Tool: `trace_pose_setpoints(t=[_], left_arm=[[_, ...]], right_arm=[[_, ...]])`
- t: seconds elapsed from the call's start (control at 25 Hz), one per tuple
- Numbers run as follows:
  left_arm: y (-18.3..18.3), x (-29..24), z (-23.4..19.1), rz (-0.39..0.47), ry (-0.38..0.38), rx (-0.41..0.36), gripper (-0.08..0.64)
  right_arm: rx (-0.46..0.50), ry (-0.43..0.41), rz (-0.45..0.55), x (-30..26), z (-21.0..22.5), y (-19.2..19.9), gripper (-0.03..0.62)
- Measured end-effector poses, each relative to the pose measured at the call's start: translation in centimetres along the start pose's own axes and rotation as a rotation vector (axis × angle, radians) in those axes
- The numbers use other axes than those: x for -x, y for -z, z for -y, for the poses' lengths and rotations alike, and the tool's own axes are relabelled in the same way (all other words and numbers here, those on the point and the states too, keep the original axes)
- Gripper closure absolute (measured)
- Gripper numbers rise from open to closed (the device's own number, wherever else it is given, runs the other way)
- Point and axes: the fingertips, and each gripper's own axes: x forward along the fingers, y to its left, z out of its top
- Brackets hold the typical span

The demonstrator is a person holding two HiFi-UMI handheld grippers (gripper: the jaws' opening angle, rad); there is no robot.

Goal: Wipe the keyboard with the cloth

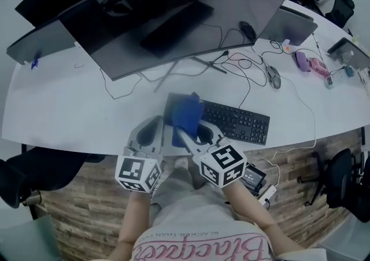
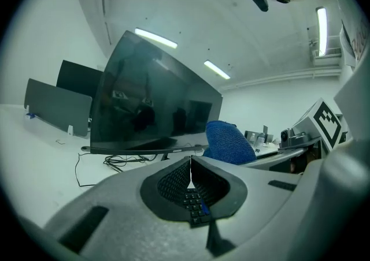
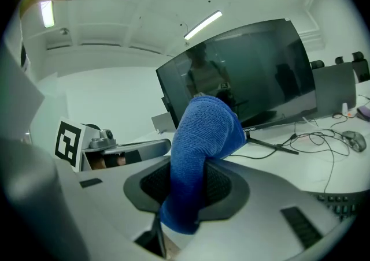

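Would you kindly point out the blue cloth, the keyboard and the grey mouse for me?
blue cloth (image 3: 202,133): right gripper view, its bulging upper fold.
keyboard (image 1: 240,122): head view, the uncovered right half.
grey mouse (image 1: 273,76): head view, its top.

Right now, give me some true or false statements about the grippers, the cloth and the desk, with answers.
1. The right gripper is shut on the blue cloth. True.
2. The left gripper grips the cloth too. False: its jaws are together with nothing between them.
3. The cloth hangs over the right end of the keyboard. False: in the head view it is over the left end.
4. The curved monitor has a dark screen. True.
5. The mouse sits on the keyboard. False: it lies on the desk beyond the keyboard, apart from it.
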Motion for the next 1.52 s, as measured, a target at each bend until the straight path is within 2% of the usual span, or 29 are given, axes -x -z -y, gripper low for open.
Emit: trace_pose_setpoints(t=[0.24,0.4,0.64,0.96,1.2,1.52], left_arm=[[1.1,-0.7,-4.2,-0.030,-0.040,0.016,0.554],[2.1,-1.4,-5.1,-0.064,-0.035,-0.015,0.554],[3.3,-2.4,-6.5,-0.106,-0.024,-0.020,0.554],[4.9,-3.2,-9.2,-0.143,-0.045,0.016,0.554],[5.9,-4.0,-9.5,-0.166,-0.027,0.022,0.554],[6.4,-4.8,-9.3,-0.175,-0.008,0.044,0.554]], right_arm=[[-0.033,-0.008,-0.031,-4.0,0.1,0.6,0.485],[-0.116,-0.015,-0.037,-6.4,0.5,1.3,0.485],[-0.246,-0.010,-0.067,-9.6,2.0,3.5,0.485],[-0.291,-0.070,-0.148,-13.4,3.2,5.7,0.485],[-0.379,-0.034,-0.205,-14.0,5.0,7.6,0.485],[-0.401,0.040,-0.243,-13.3,6.5,8.8,0.485]])
